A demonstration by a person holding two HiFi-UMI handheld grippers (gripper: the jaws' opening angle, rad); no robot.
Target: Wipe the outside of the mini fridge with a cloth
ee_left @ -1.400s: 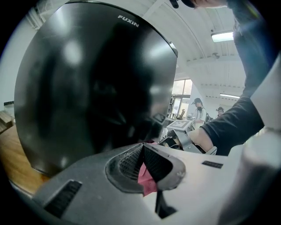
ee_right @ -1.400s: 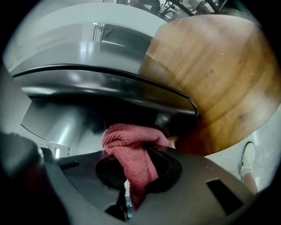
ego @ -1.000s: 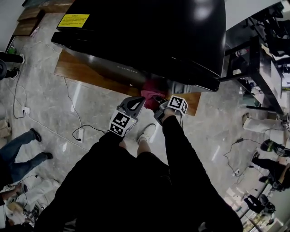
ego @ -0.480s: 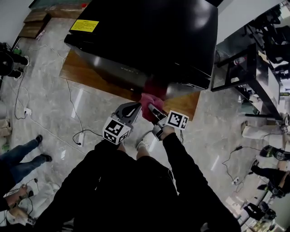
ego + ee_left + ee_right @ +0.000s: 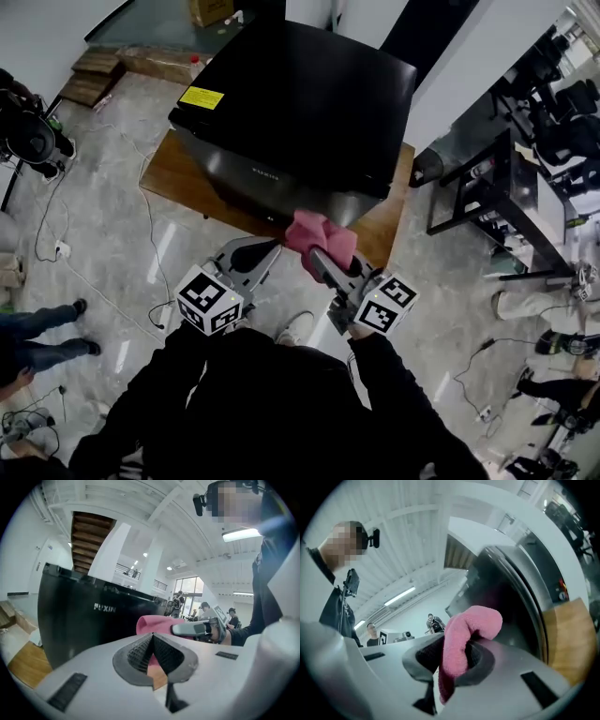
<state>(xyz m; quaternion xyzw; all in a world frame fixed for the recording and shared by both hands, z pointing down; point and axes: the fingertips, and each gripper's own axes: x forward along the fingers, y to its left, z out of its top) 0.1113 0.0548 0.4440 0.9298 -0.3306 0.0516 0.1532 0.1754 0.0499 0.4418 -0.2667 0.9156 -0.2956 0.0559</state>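
Probably a lab, floor cables (image 5: 150, 223), black desks (image 5: 489, 178)

Two claws, left claw (image 5: 273, 247) and right claw (image 5: 315, 256), one pink cloth (image 5: 322, 234), one mini fridge (image 5: 300, 94)

Grey marble floor (image 5: 103, 253); wooden board (image 5: 169, 178) on it; black metal rack (image 5: 469, 173) at right. White walls (image 5: 47, 28), white ceiling (image 5: 154, 508) w/ strip light (image 5: 241, 535).

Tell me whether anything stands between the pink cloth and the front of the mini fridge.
Nothing visible does. The pink cloth, clamped in the right hand-held gripper, faces the mini fridge front directly. The left hand-held gripper is shut, off to the side.
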